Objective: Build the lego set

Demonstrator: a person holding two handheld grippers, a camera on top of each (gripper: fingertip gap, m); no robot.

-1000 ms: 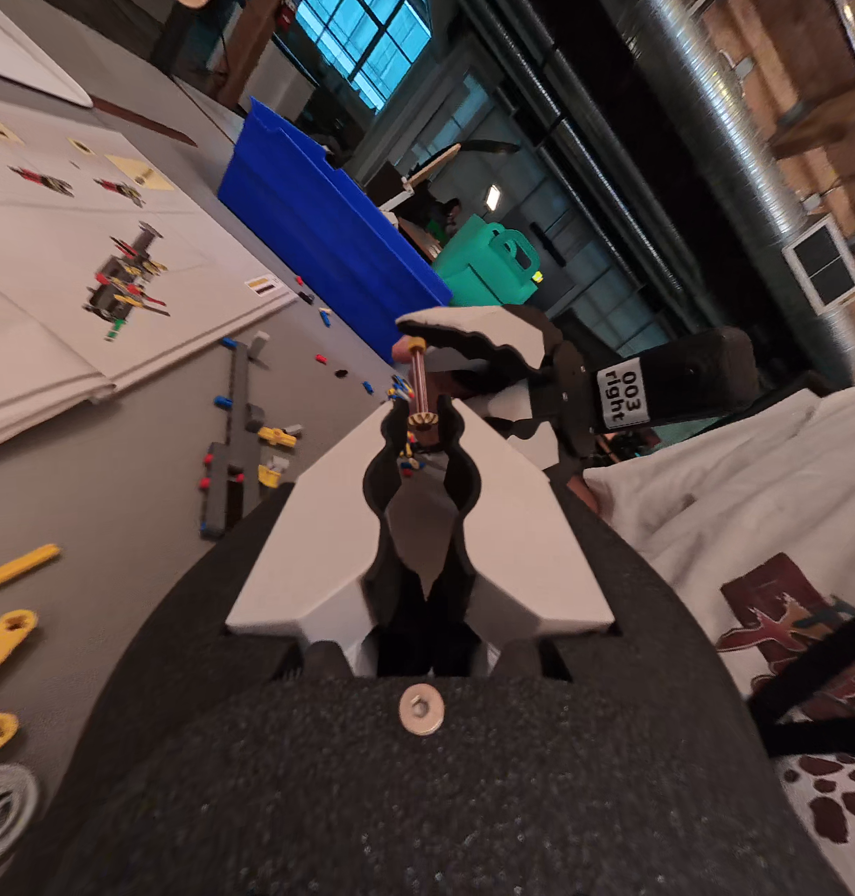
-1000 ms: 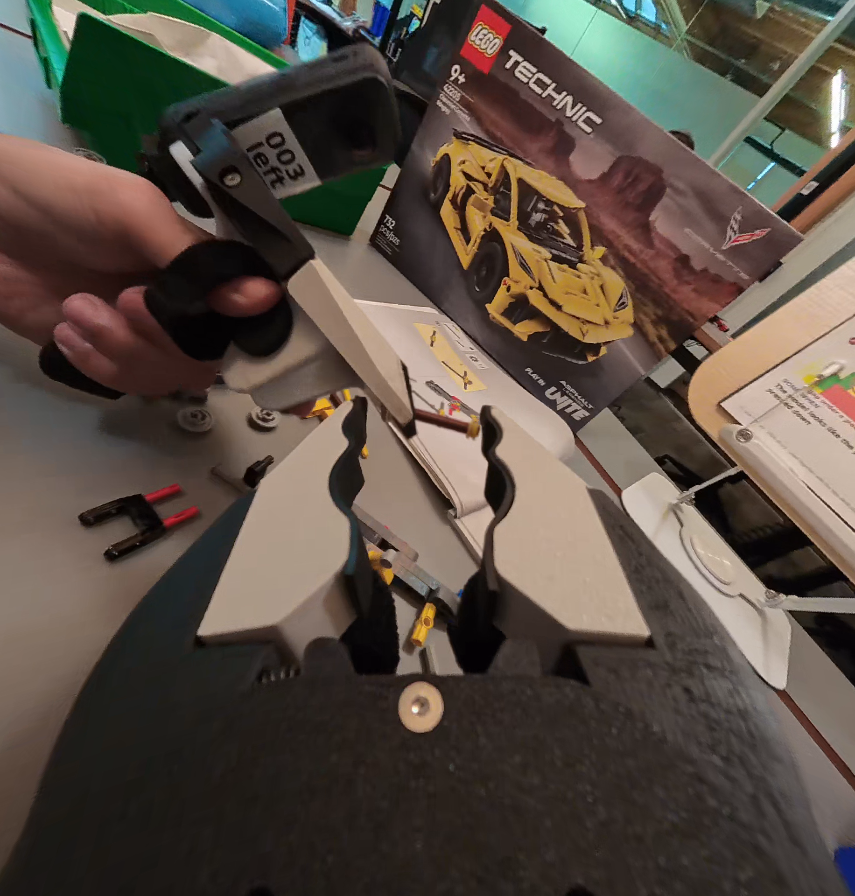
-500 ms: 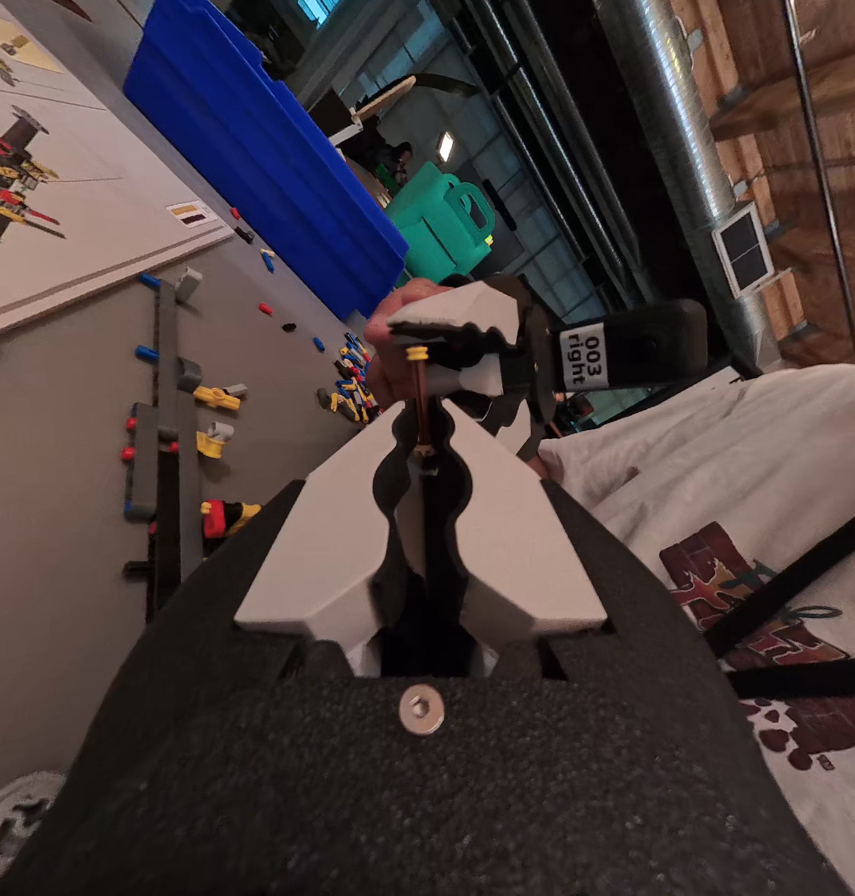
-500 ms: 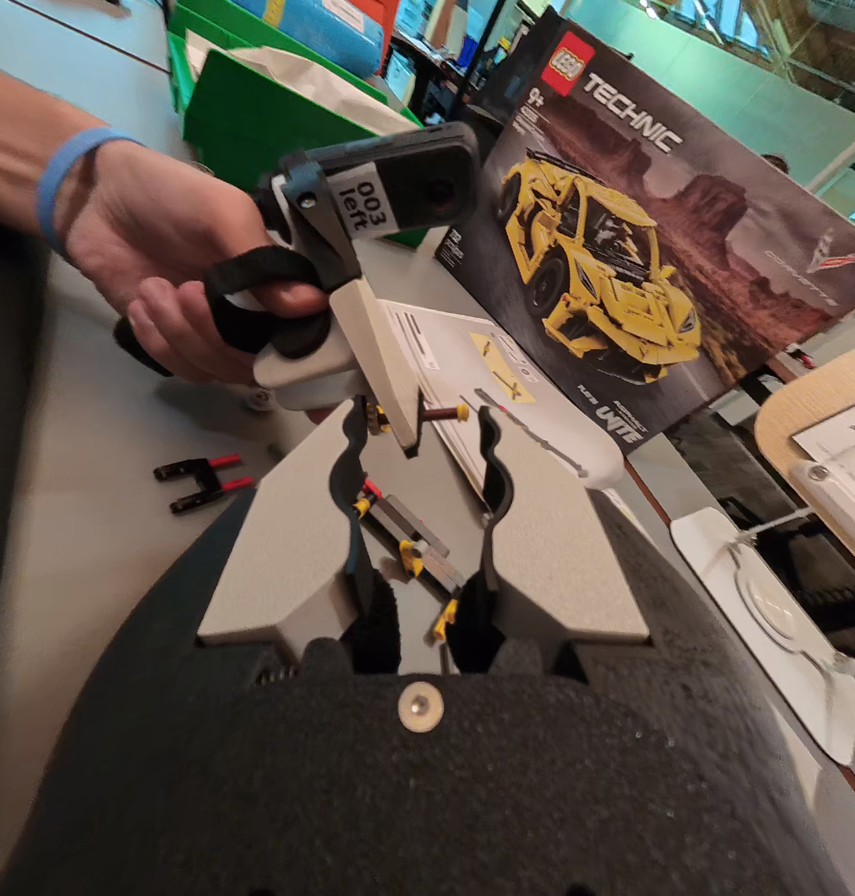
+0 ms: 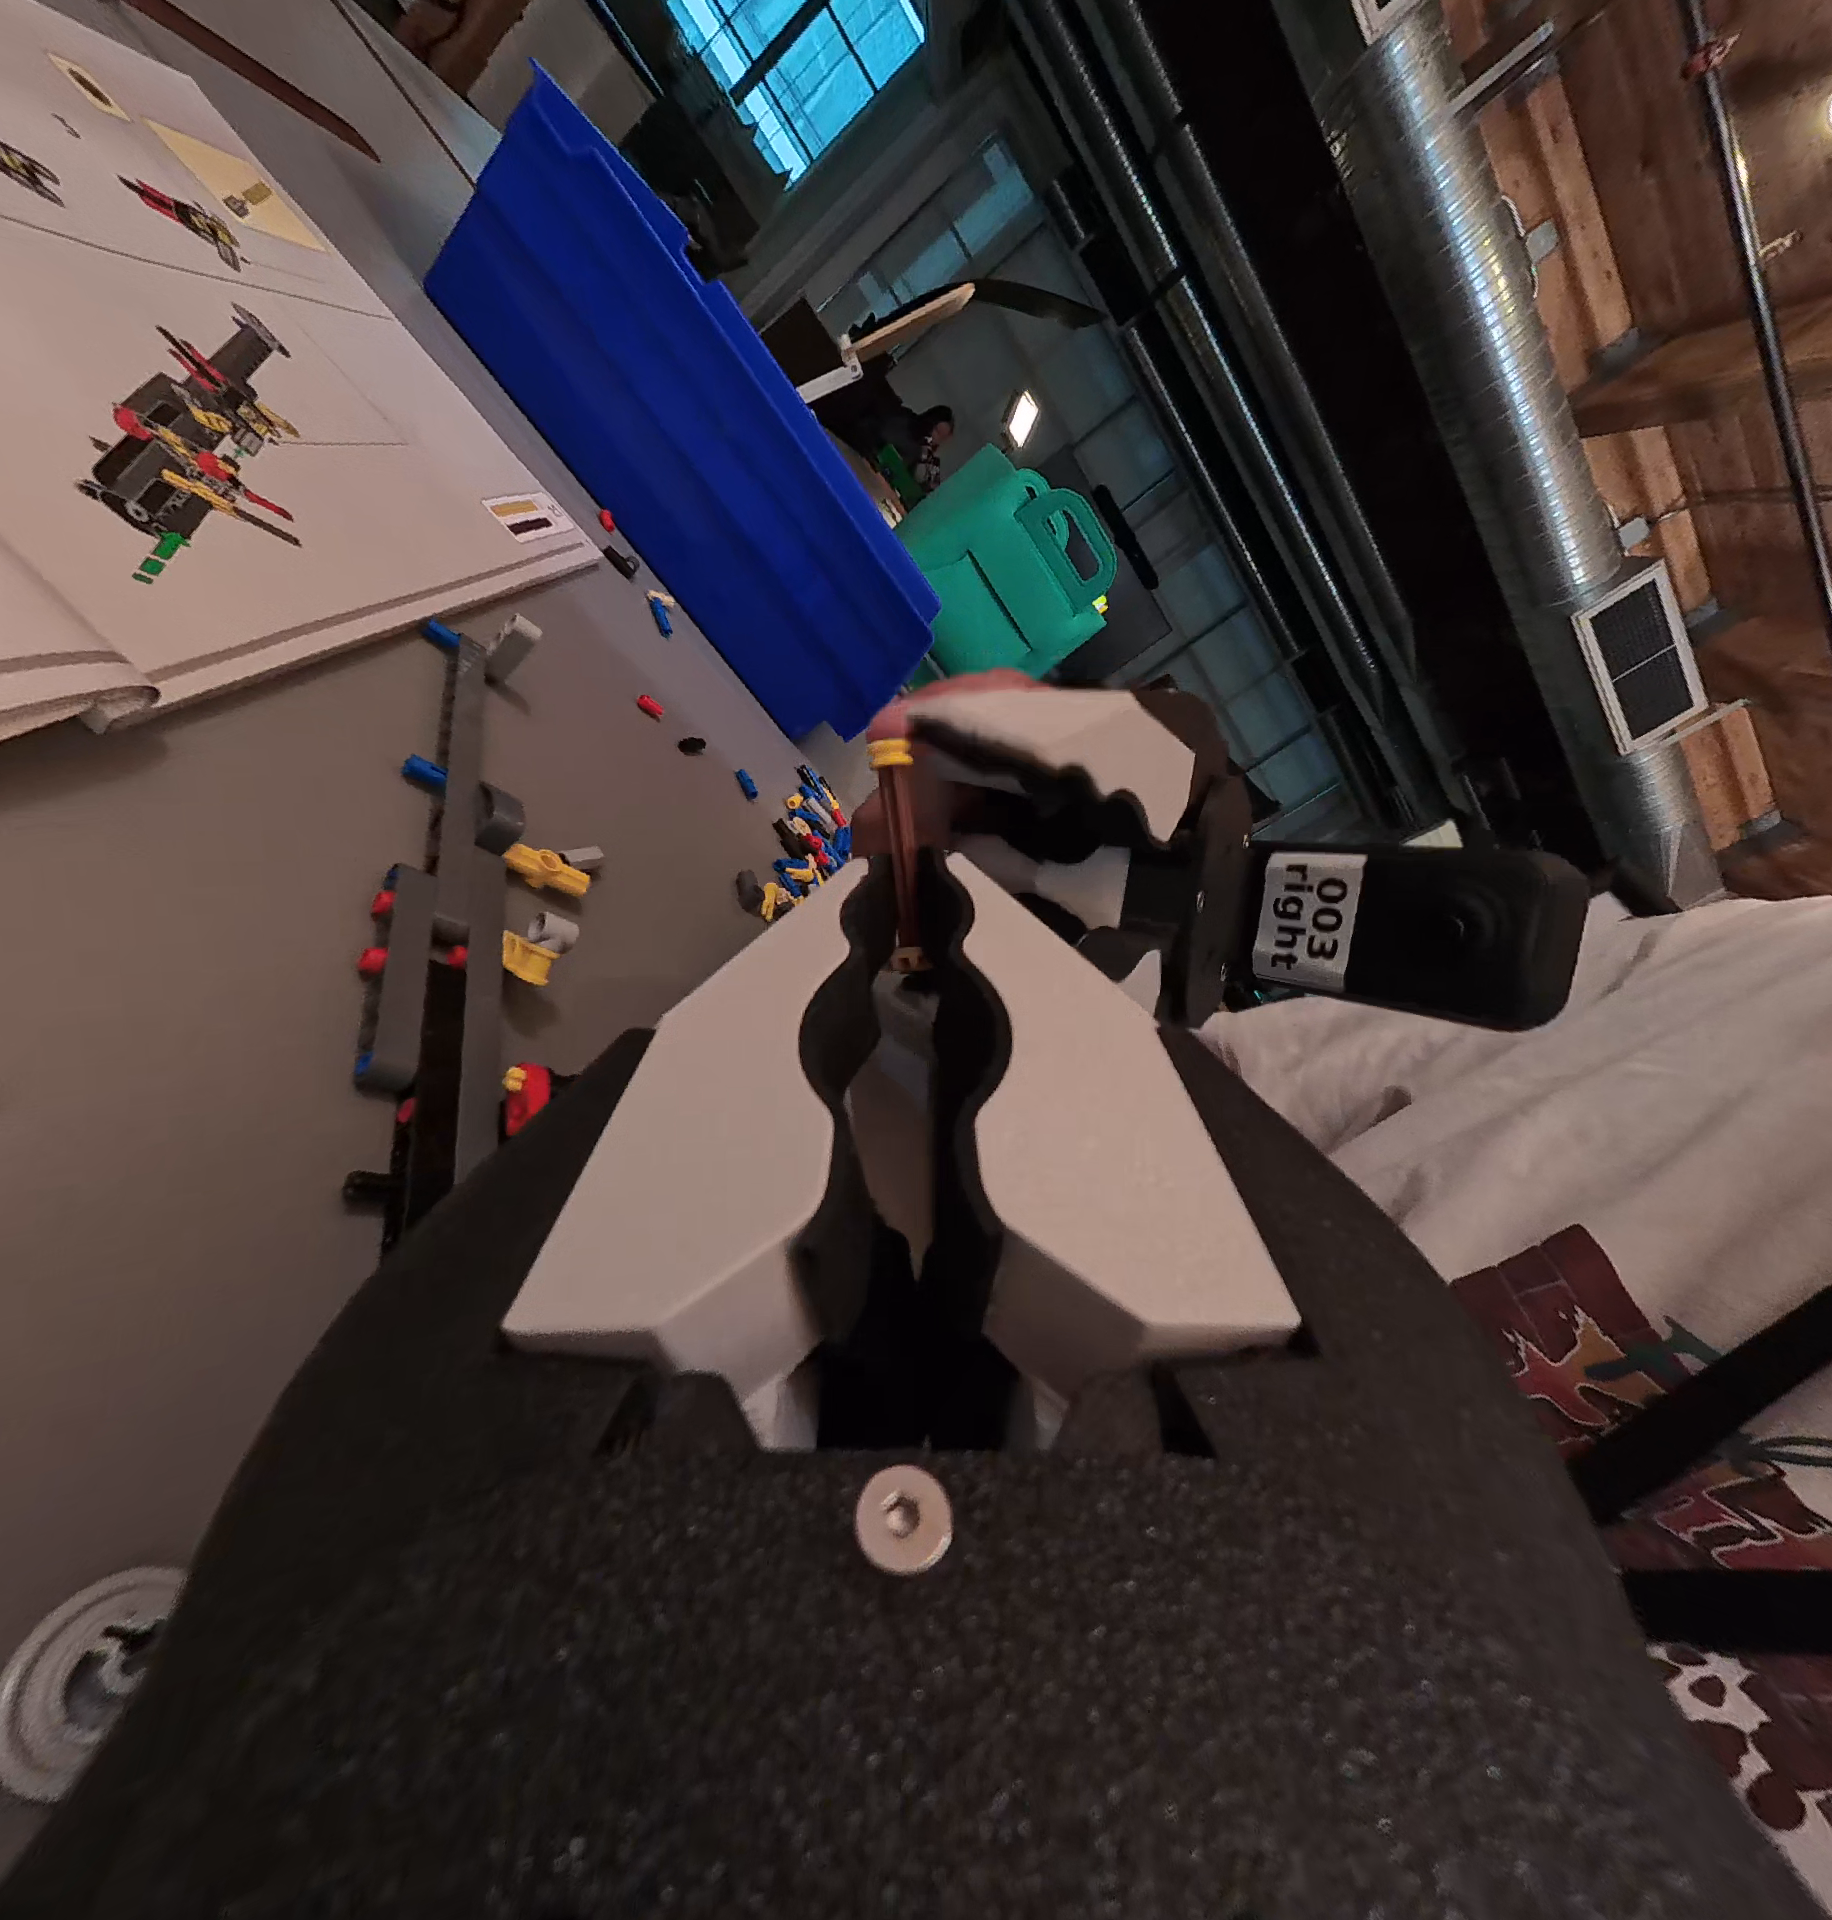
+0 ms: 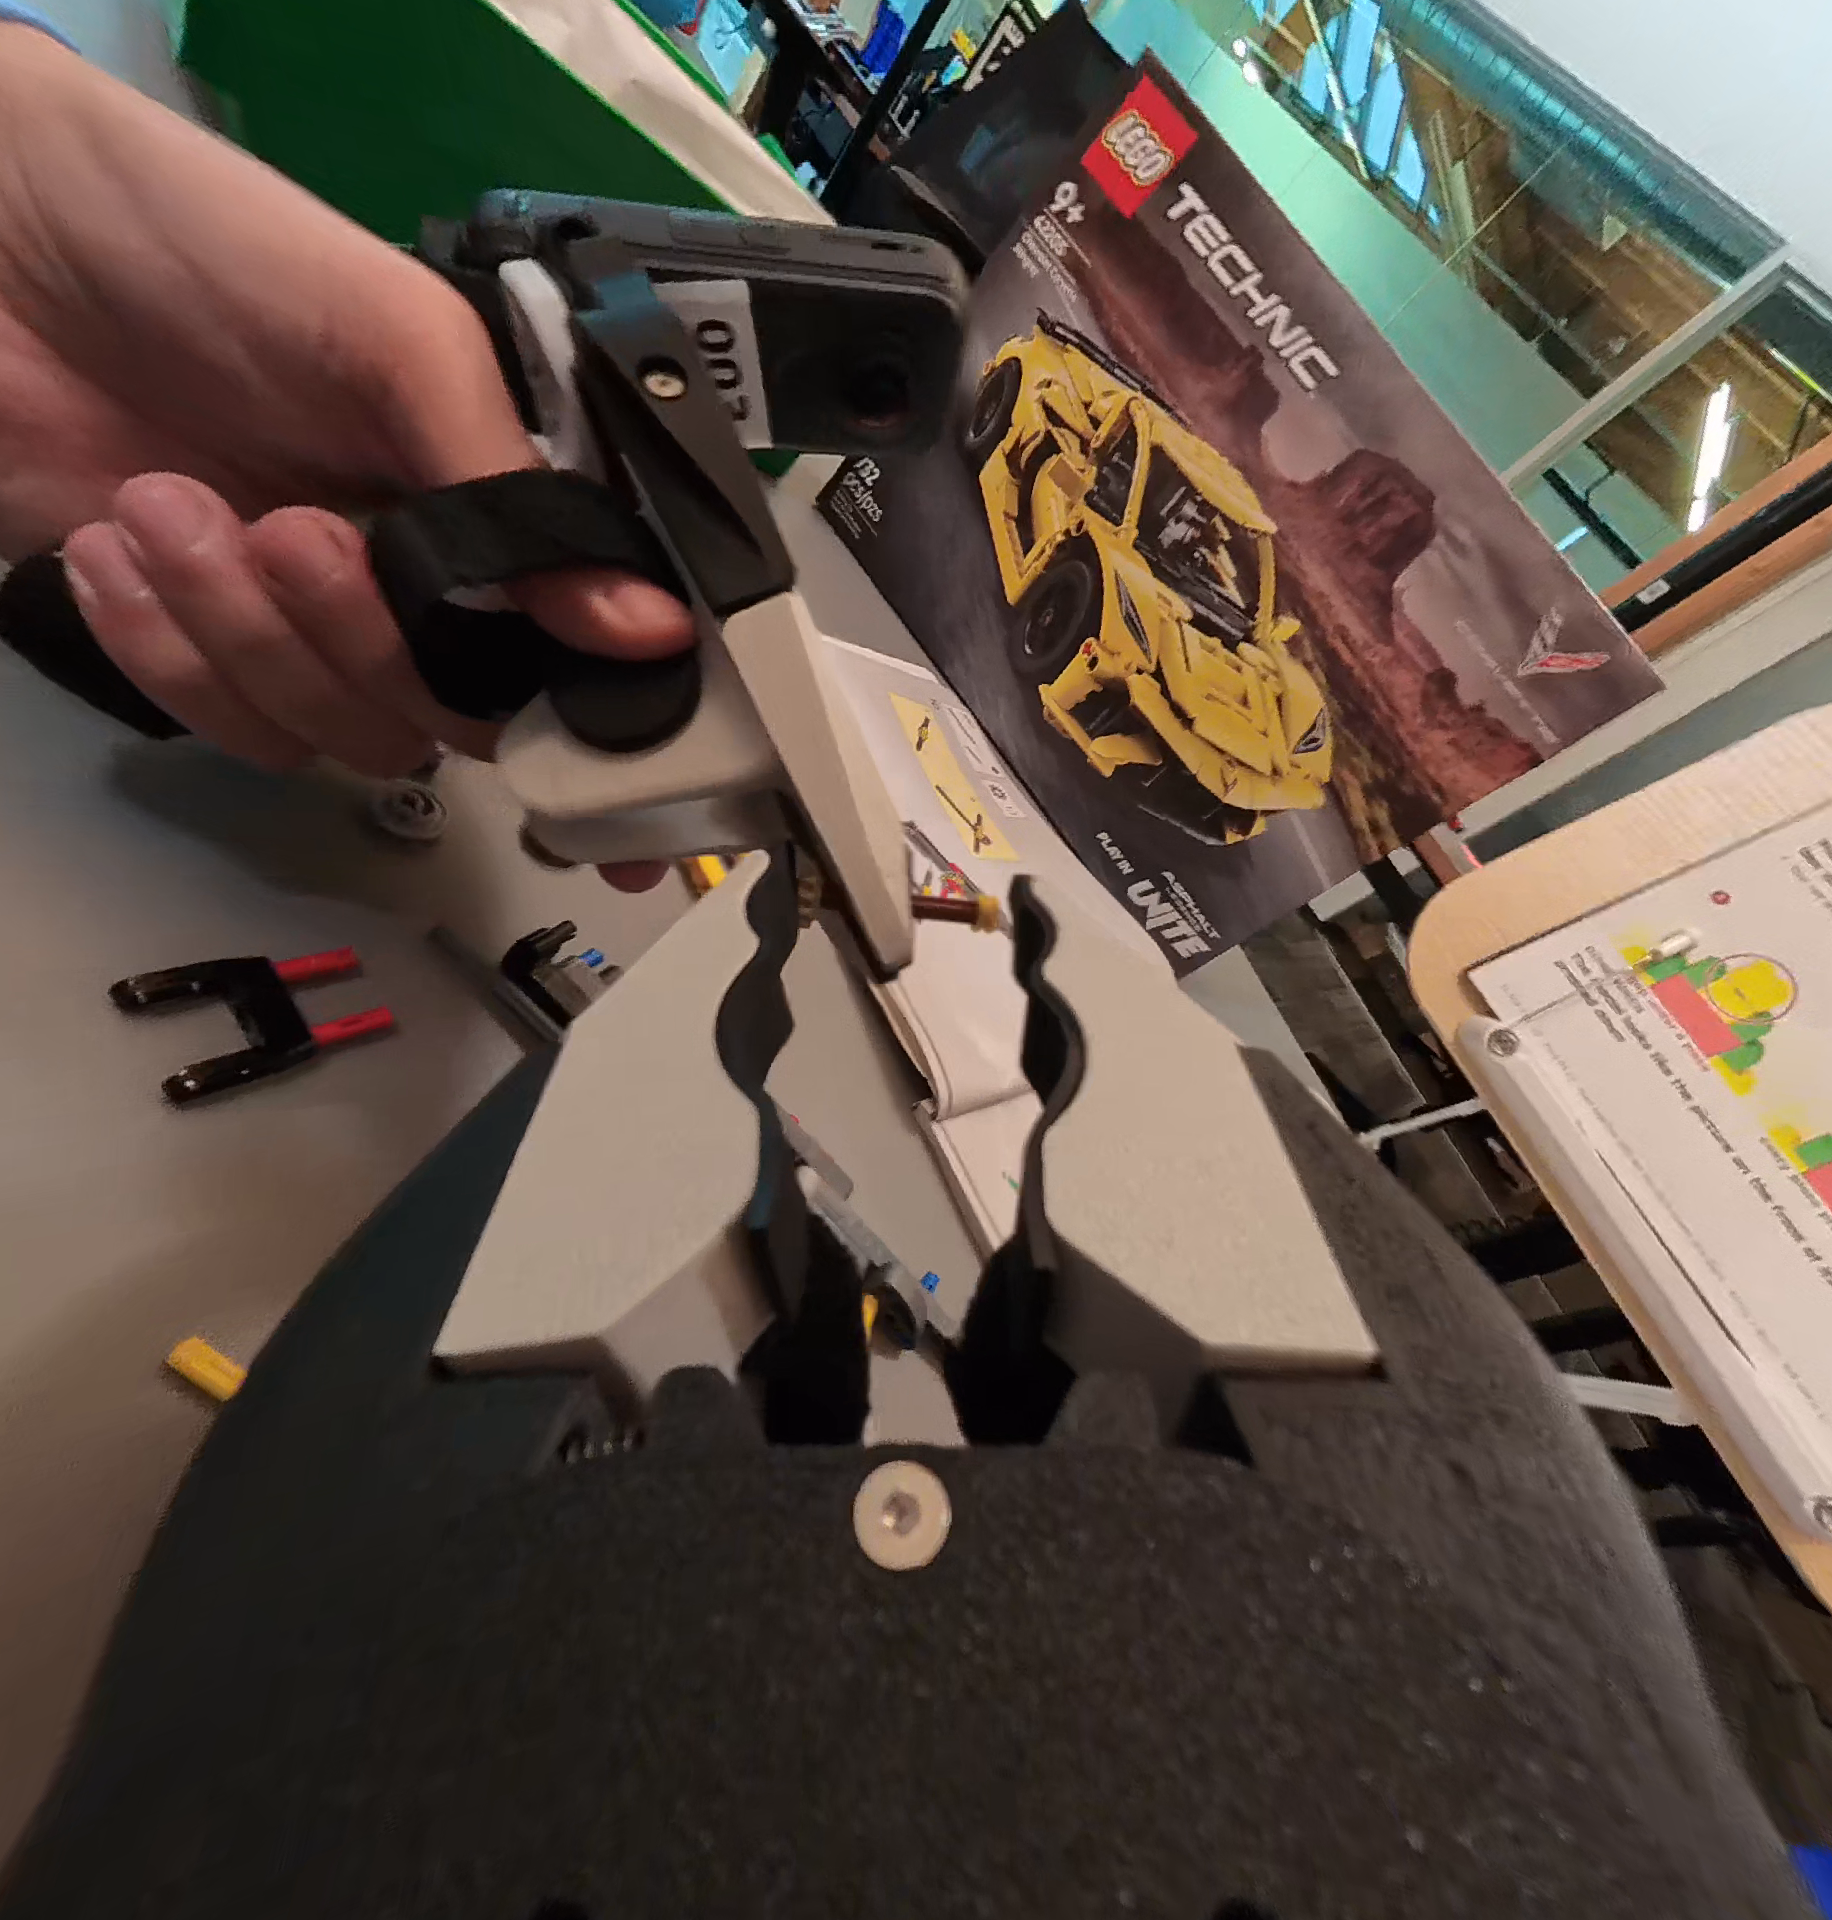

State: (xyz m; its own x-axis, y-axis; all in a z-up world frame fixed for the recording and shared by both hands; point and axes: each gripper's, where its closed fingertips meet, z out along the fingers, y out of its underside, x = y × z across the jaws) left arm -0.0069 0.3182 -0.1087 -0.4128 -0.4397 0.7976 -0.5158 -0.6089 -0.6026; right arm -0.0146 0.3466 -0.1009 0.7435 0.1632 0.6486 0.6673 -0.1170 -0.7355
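Note:
My left gripper (image 5: 907, 894) is shut on a short brown axle (image 5: 899, 842) with a yellow end and a tan gear at its base, held up off the table. My right gripper (image 6: 896, 904) is open and empty. Its two fingertips straddle the axle's yellow end (image 6: 985, 911) without touching it. In the left wrist view the right gripper (image 5: 953, 800) sits just beyond the axle. In the right wrist view the left gripper (image 6: 870, 925) comes in from the upper left, held by a hand (image 6: 216, 468).
A grey beam assembly (image 5: 455, 914), a pile of small pieces (image 5: 803, 842), an open instruction booklet (image 5: 216, 364) and a blue bin (image 5: 683, 416) are on the grey table. A black fork part with red pins (image 6: 247, 1013), a set box (image 6: 1255, 540) and a wooden board (image 6: 1670, 1091) lie around. My left and right fingertips are right by each other.
The two grippers have come closer together, so the left gripper and its hand look larger in the right wrist view. The left stays shut on the axle, the right stays open.

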